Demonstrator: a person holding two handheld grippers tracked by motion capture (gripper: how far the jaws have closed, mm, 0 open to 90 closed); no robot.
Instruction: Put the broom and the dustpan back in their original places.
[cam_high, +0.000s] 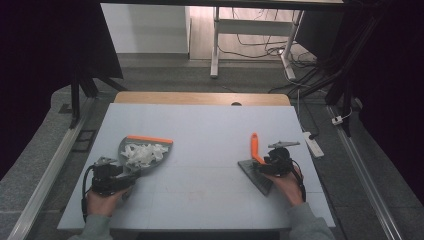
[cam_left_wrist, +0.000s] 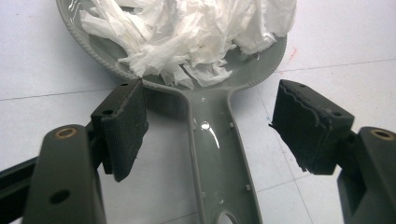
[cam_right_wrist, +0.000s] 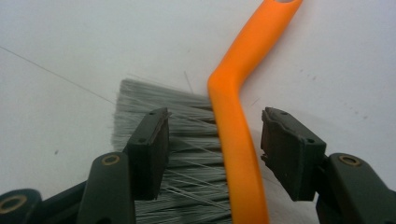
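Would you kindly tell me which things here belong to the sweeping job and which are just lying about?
In use:
- dustpan, between the open left tongs
- torn paper in it
- brush, between the open right tongs

Lying about:
- power strip beside the table
- cables on the floor

No readable txt, label, brand, no. or sign is found in any view. Nothing is printed on the grey dustpan (cam_left_wrist: 219, 154), nor on the orange brush handle (cam_right_wrist: 238, 140); no marking is borne by the white table top (cam_high: 210, 130).
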